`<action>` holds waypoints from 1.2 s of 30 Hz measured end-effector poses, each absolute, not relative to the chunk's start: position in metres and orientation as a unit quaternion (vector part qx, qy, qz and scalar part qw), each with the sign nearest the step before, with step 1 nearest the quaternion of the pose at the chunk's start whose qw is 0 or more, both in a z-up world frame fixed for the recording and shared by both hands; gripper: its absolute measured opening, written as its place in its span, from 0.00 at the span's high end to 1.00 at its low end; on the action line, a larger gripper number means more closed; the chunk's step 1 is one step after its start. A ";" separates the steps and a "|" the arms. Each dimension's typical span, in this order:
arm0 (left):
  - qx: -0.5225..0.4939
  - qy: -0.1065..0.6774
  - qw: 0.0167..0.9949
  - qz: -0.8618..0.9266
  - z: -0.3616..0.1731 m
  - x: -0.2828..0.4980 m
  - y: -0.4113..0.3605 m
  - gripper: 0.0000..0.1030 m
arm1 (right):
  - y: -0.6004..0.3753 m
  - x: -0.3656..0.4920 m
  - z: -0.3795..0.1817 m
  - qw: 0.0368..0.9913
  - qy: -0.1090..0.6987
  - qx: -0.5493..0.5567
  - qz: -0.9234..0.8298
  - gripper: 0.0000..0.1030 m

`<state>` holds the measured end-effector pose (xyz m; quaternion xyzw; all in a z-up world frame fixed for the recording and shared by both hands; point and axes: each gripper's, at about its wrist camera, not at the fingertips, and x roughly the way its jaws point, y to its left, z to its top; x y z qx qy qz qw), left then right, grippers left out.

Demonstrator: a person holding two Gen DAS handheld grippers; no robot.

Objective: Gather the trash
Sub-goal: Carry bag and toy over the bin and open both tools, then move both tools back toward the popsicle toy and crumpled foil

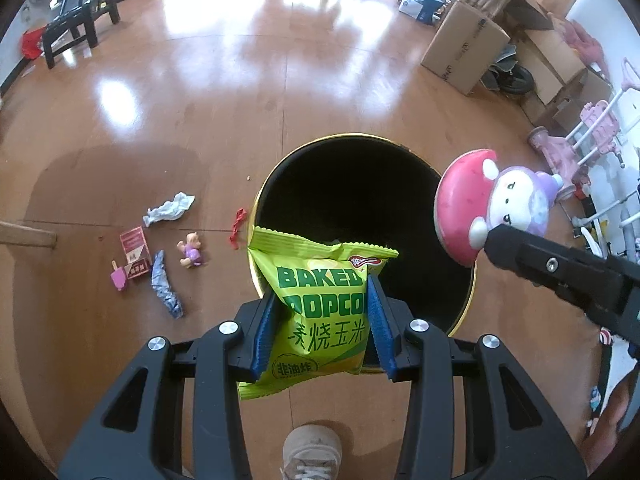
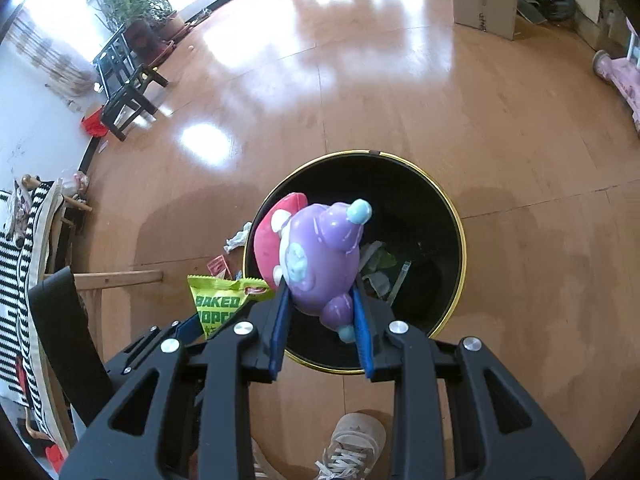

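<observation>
My left gripper (image 1: 322, 292) is shut on a green popcorn bag (image 1: 320, 304), held upright over the near rim of a black bin with a gold rim (image 1: 264, 184). My right gripper (image 2: 318, 304) is shut on a purple and pink mushroom-cap toy (image 2: 316, 256), held over the same bin (image 2: 456, 216). From the left wrist view the toy (image 1: 492, 208) hangs at the bin's right edge, on the right gripper's black finger (image 1: 560, 268). The right wrist view shows the popcorn bag (image 2: 218, 304) at lower left. Scraps lie inside the bin.
Left of the bin on the wood floor lie a crumpled tissue (image 1: 170, 210), a red carton (image 1: 134, 254), a small pig toy (image 1: 191, 250), a blue wrapper (image 1: 164, 284) and a red string (image 1: 237, 228). Cardboard boxes (image 1: 466, 46) and a pink tricycle (image 1: 576, 148) stand right. A shoe (image 1: 312, 456) is below.
</observation>
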<state>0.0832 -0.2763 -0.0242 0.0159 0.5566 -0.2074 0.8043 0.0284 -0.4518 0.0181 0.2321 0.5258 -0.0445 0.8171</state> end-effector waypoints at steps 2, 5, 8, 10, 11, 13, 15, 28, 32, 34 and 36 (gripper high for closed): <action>0.015 0.557 0.803 -0.209 -0.025 0.086 -0.280 0.60 | -0.453 0.031 0.017 0.817 0.527 0.230 -0.048 0.72; 0.014 0.557 0.803 -0.212 -0.027 0.088 -0.283 0.60 | -0.454 0.031 0.020 0.819 0.523 0.229 -0.052 0.71; 0.015 0.556 0.803 -0.213 -0.031 0.090 -0.282 0.60 | -0.455 0.030 0.021 0.821 0.520 0.229 -0.057 0.70; 0.009 0.558 0.802 -0.213 -0.033 0.091 -0.280 0.57 | -0.456 0.030 0.020 0.821 0.517 0.236 -0.060 0.69; 0.003 0.560 0.800 -0.215 -0.034 0.092 -0.277 0.52 | -0.458 0.030 0.019 0.819 0.518 0.239 -0.065 0.59; -0.002 0.555 0.804 -0.211 -0.032 0.092 -0.273 0.36 | -0.460 0.028 0.019 0.821 0.512 0.243 -0.070 0.33; 0.002 0.549 0.809 -0.210 -0.029 0.093 -0.269 0.27 | -0.458 0.029 0.021 0.823 0.511 0.239 -0.072 0.29; 0.094 0.532 0.834 -0.113 0.001 0.057 -0.100 0.18 | -0.349 0.037 0.033 0.840 0.515 0.165 0.048 0.25; 0.083 0.549 0.830 -0.052 0.003 0.035 -0.011 0.16 | -0.281 0.032 0.022 0.834 0.531 0.113 0.098 0.25; 0.069 0.553 0.830 -0.033 -0.001 0.026 0.016 0.15 | -0.251 0.028 0.014 0.831 0.537 0.090 0.117 0.25; 0.040 0.555 0.831 -0.006 -0.011 0.019 0.042 0.15 | -0.228 0.025 0.005 0.826 0.543 0.074 0.129 0.25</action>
